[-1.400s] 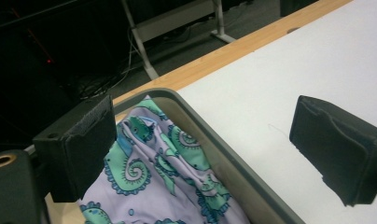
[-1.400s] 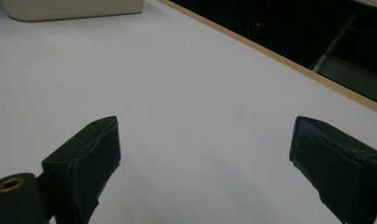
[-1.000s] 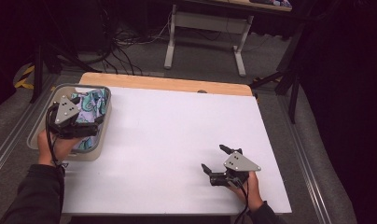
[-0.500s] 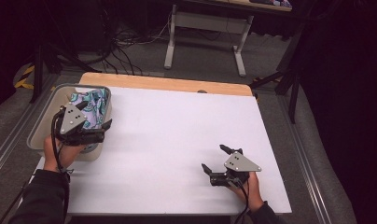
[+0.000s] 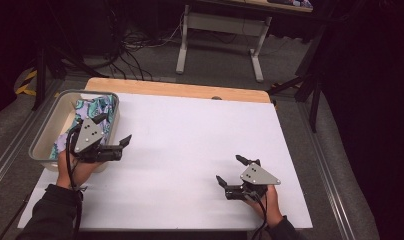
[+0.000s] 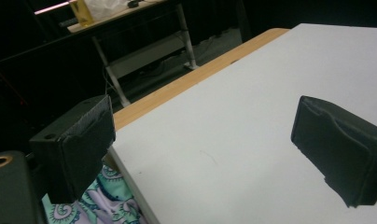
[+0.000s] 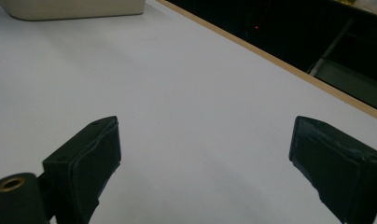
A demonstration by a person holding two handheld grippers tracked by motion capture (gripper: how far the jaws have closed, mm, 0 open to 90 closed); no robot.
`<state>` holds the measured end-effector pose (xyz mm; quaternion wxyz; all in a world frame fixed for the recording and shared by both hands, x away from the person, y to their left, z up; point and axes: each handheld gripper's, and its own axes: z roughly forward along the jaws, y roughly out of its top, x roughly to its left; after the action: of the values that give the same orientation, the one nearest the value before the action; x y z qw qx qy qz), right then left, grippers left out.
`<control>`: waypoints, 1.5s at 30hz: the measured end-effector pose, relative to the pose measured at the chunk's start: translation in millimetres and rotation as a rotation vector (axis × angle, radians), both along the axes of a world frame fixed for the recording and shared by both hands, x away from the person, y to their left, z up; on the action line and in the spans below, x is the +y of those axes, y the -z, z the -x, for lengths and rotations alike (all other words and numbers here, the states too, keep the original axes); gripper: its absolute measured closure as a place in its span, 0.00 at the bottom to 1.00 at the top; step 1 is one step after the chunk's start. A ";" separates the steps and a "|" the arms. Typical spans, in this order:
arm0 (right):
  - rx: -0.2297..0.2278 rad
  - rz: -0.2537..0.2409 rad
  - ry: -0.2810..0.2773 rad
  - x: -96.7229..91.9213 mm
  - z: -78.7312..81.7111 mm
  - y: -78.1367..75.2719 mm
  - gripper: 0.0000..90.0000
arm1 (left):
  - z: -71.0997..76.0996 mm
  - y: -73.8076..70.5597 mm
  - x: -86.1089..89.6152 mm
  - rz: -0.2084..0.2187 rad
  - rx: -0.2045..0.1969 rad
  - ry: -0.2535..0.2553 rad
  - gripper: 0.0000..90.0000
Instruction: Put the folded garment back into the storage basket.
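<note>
We see the white worktop (image 5: pixel 190 150) bare ahead of both tools, so little looks done. The beige bin (image 5: pixel 45 130) sits just behind the left hand-held gripper (image 5: pixel 117 131), patterned cloth (image 5: pixel 92 107) inside it (untouched, we judge). Left jaws apart, empty; right hand-held gripper (image 5: pixel 231 171) likewise, resting well away.

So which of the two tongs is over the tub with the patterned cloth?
The left tongs, at the tub's near corner by the cloth; the right tongs sit over bare table.
</note>
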<state>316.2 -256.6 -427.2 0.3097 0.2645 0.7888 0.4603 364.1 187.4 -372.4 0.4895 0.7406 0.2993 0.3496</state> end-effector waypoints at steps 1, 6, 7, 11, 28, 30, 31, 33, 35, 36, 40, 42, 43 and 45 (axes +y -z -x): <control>0.000 -0.001 0.000 -0.1 0.0 -0.1 0.11 | 0.8 0.3 -2.0 -0.002 0.000 0.005 0.08; -0.001 -0.001 -0.001 0.3 0.1 0.3 0.11 | 5.5 0.5 -13.4 -0.018 -0.004 0.041 0.08; -0.002 -0.001 0.000 0.5 0.2 0.4 0.11 | 7.3 0.8 -17.1 -0.016 -0.007 0.053 0.08; -0.002 -0.002 0.001 0.4 0.6 0.4 0.11 | 10.3 2.8 -25.4 -0.020 -0.002 0.086 0.08; -0.010 -0.013 0.000 0.5 3.6 1.5 0.11 | 30.6 24.3 -57.5 -0.106 0.019 0.202 0.07; -0.009 -0.009 -0.001 0.8 4.8 2.1 0.11 | 32.5 27.5 -58.9 -0.106 0.026 0.217 0.07; -0.009 -0.009 -0.001 0.8 4.8 2.1 0.11 | 32.5 27.5 -58.9 -0.106 0.026 0.217 0.07; -0.014 -0.001 -0.002 0.5 6.3 2.5 0.11 | 34.2 31.0 -60.3 -0.114 0.035 0.227 0.07; -0.013 -0.011 0.001 0.1 7.2 2.7 0.11 | 35.5 34.2 -61.4 -0.126 0.035 0.234 0.07; -0.012 -0.008 0.002 -0.1 7.6 2.7 0.11 | 36.1 35.7 -62.0 -0.129 0.037 0.238 0.07; -0.019 -0.009 0.001 0.0 9.7 3.5 0.11 | 39.9 43.4 -62.5 -0.133 0.043 0.248 0.07; -0.017 -0.008 0.000 0.1 10.2 3.7 0.11 | 41.1 45.6 -62.6 -0.140 0.045 0.246 0.07; -0.022 -0.009 -0.001 0.5 11.1 4.8 0.11 | 42.1 48.8 -62.2 -0.138 0.054 0.252 0.07; -0.023 -0.009 0.000 0.8 11.6 5.1 0.11 | 42.7 50.2 -62.0 -0.144 0.052 0.255 0.07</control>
<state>304.6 -255.9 -432.3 0.3177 0.2605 0.7830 0.4671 321.4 125.4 -422.6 0.4674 0.8147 0.1897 0.2860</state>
